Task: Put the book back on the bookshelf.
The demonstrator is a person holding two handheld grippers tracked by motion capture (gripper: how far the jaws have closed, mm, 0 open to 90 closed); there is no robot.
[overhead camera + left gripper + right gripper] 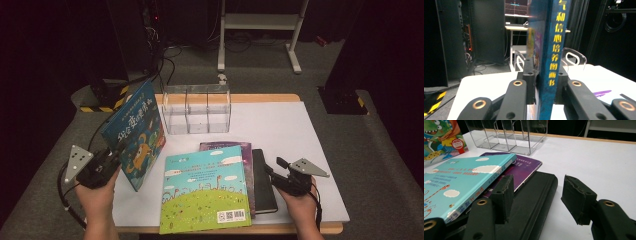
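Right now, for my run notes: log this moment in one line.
left hand-held gripper: shut on blue book, upright | right hand-held gripper: open, over black notebook | clear organizer: empty

The person's left hand (pixel 97 192) comes in from the bottom edge of the high view, wrapped around the body of the black two-jaw left gripper (pixel 116 150), which carries a grey three-cornered plate and a trailing black cable. That gripper points up and away, and in the left gripper view its jaws are clamped on the spine of an upright blue picture book (pixel 554 57), one pad on each side. To the right of that book, the right hand (pixel 300 207) holds the black two-jaw right gripper (pixel 272 167), angled toward the book, its jaws standing apart with nothing between the pads.
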